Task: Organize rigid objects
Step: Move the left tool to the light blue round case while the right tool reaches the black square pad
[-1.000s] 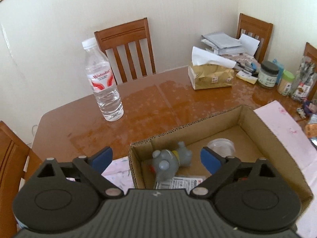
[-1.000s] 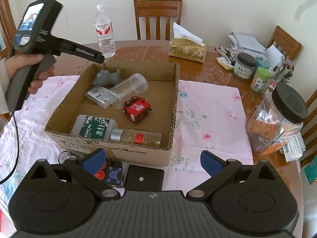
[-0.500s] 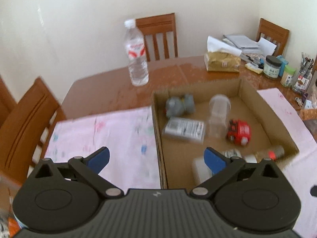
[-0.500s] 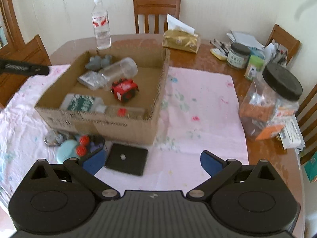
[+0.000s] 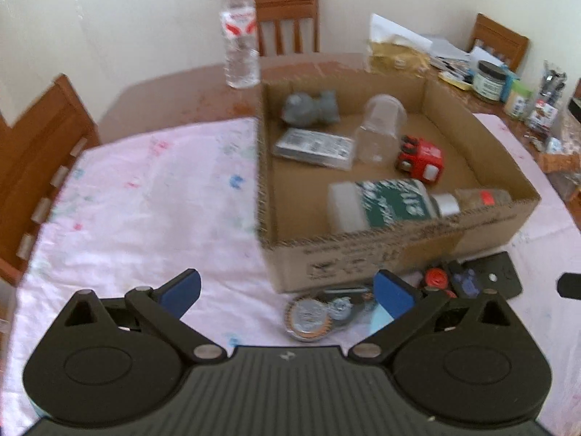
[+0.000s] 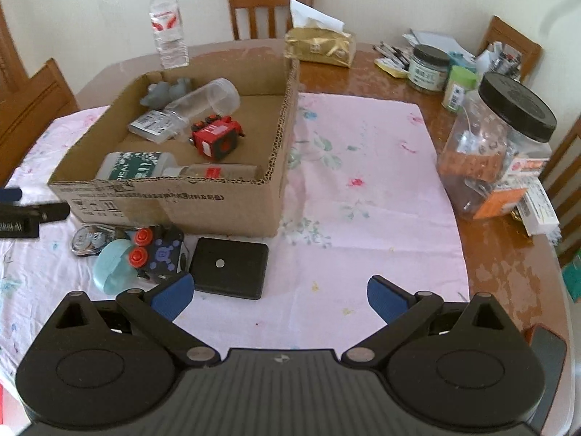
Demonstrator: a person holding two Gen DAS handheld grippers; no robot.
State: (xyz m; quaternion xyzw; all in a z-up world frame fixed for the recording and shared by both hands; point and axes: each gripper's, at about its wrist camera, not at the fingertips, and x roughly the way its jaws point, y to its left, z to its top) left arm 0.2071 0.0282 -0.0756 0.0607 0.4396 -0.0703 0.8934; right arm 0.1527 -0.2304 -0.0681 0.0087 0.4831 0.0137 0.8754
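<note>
Two grippers by a cardboard box (image 5: 381, 254) of small things.
Left wrist view: the left gripper (image 5: 287, 290) has fingers wide apart, empty, above a round tin (image 5: 308, 318). Right wrist view: the right gripper (image 6: 277, 296) has fingers apart, empty, near a black square block (image 6: 230, 267) on the pink cloth (image 6: 363, 200).

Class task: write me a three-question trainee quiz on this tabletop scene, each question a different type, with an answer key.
1. True or false: the red toy lies inside the cardboard box.
2. The black square pad rests: A in the box, B on the pink cloth before the box, C on bare wood.
3. Fill in: both the left gripper and the right gripper are ____.

Key: 1 true; 2 B; 3 open.
</note>
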